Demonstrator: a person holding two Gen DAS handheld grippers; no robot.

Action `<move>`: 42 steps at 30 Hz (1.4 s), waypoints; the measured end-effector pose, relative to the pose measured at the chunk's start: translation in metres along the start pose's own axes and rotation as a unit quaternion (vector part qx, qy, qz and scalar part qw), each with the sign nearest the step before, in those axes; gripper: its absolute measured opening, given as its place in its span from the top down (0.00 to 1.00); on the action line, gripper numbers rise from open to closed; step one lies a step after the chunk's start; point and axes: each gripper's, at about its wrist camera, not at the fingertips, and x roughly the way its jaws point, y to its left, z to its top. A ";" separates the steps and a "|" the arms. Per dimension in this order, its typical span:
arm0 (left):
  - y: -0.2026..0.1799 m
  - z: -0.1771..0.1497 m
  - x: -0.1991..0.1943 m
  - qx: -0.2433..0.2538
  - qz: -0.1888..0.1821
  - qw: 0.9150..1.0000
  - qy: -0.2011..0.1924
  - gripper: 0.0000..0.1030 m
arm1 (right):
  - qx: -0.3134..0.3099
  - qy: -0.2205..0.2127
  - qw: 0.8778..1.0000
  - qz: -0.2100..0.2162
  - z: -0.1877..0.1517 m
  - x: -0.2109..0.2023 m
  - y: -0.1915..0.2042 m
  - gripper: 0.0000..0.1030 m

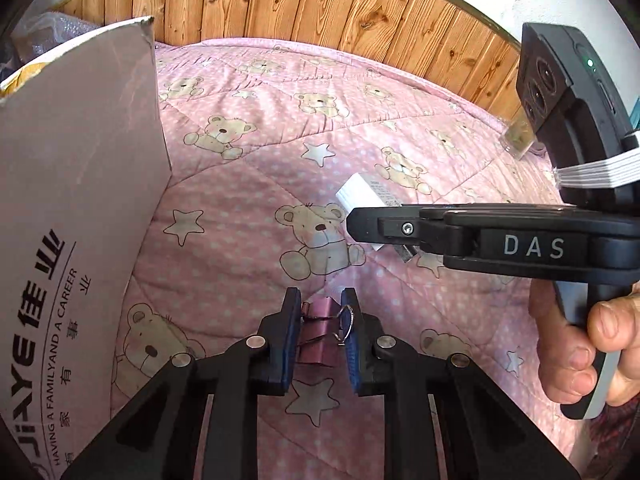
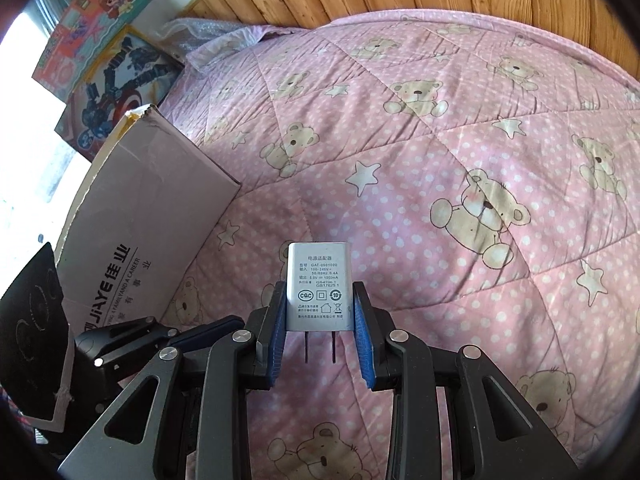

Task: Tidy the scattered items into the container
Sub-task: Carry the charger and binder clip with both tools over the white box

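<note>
In the left wrist view my left gripper (image 1: pixel 320 300) is shut on a pink binder clip (image 1: pixel 318 316) with wire handles, just above the quilt. The cardboard box (image 1: pixel 80 200) printed "JIAYE" stands close on the left, its wall upright. My right gripper (image 2: pixel 320 292) is shut on a white power adapter (image 2: pixel 318 280), label up, prongs pointing back at the camera. From the left wrist view that right gripper (image 1: pixel 354 220) reaches in from the right with the adapter (image 1: pixel 368 196) between its fingers. The box (image 2: pixel 152 208) lies to its left.
A pink quilt (image 2: pixel 440 160) with bears and stars covers the bed. Wood panelling (image 1: pixel 320 0) backs it. A small clear plastic item (image 1: pixel 516 140) lies at the far right. Toy boxes (image 2: pixel 112 60) stand behind the cardboard box. A person's hand (image 1: pixel 592 340) holds the right gripper's handle.
</note>
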 end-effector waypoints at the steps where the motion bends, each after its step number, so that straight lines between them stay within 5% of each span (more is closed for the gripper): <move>1: -0.001 0.000 -0.002 0.001 -0.001 1.000 -0.003 0.79 | 0.001 -0.001 1.000 -0.001 -0.002 -0.002 0.001 0.69; 15: -0.008 0.004 -0.035 -0.002 -0.019 1.000 -0.016 0.79 | 0.027 -0.009 0.999 -0.022 -0.031 -0.027 0.018 0.69; 42: -0.011 -0.051 -0.149 0.012 -0.078 0.995 -0.057 0.79 | 0.053 -0.028 0.996 -0.059 -0.117 -0.084 0.103 0.69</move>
